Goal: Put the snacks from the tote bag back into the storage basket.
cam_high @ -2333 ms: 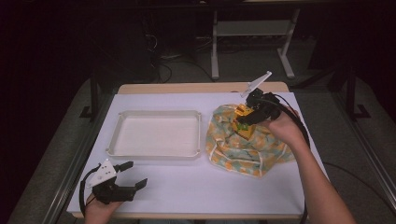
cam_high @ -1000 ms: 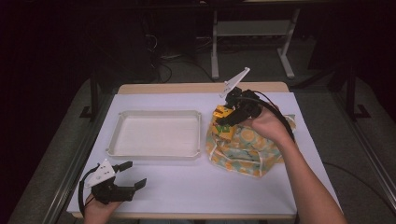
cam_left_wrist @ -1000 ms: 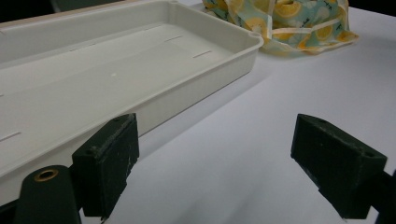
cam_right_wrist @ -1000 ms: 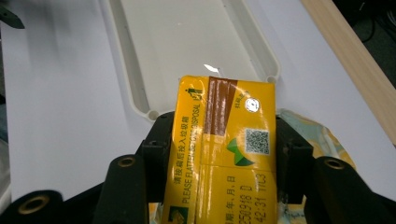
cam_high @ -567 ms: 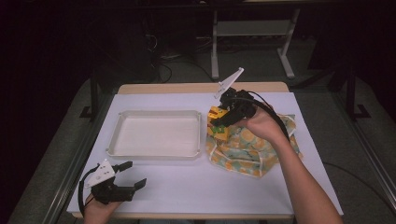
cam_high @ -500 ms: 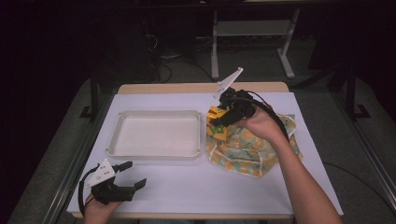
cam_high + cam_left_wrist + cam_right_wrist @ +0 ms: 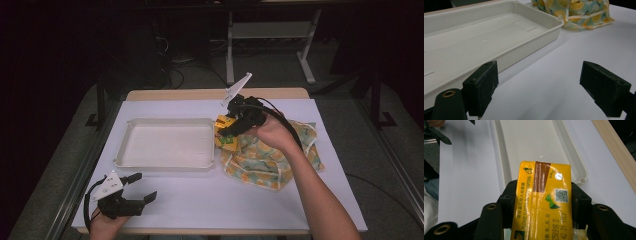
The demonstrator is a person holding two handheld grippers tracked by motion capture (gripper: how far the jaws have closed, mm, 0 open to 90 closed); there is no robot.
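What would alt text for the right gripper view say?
The right tool grips a yellow drink carton between its black jaws, above the near end of an empty white tray on a white table cover.

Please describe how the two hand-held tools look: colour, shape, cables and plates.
Both are black. The left tool has two blocky jaws with brass-coloured screw holes, a grey three-cornered plate and a black cable. The right tool has the same plate and a black cable along the bare forearm.
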